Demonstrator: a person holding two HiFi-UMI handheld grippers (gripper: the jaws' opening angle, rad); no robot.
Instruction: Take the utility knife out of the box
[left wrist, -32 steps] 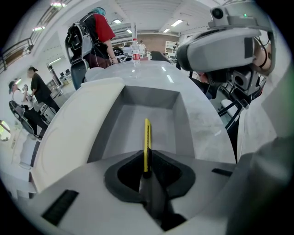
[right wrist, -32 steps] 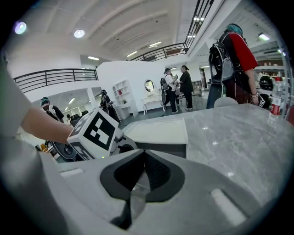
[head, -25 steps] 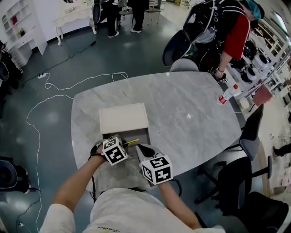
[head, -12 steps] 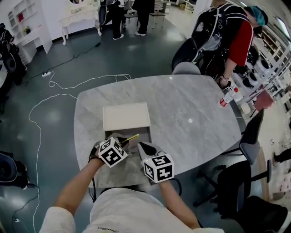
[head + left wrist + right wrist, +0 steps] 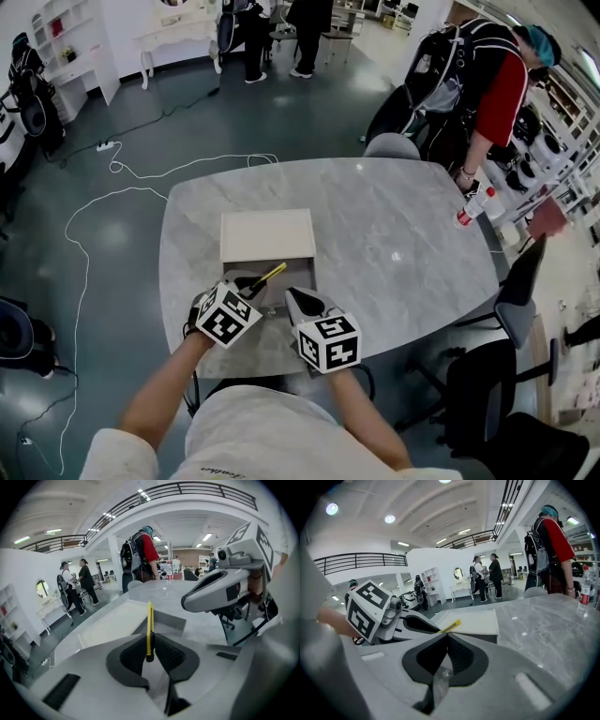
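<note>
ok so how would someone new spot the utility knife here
On the grey marble table, find the flat cream box near the person's edge, its near end open. Over that opening the left gripper is shut on a thin bar: the utility knife, the only bright yellow thing there.

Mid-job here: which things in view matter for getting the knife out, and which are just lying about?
In the job:
utility knife, clamped in the left gripper
box
right gripper, shut and empty

Lying about:
bottle
cable on the floor
chair
</note>
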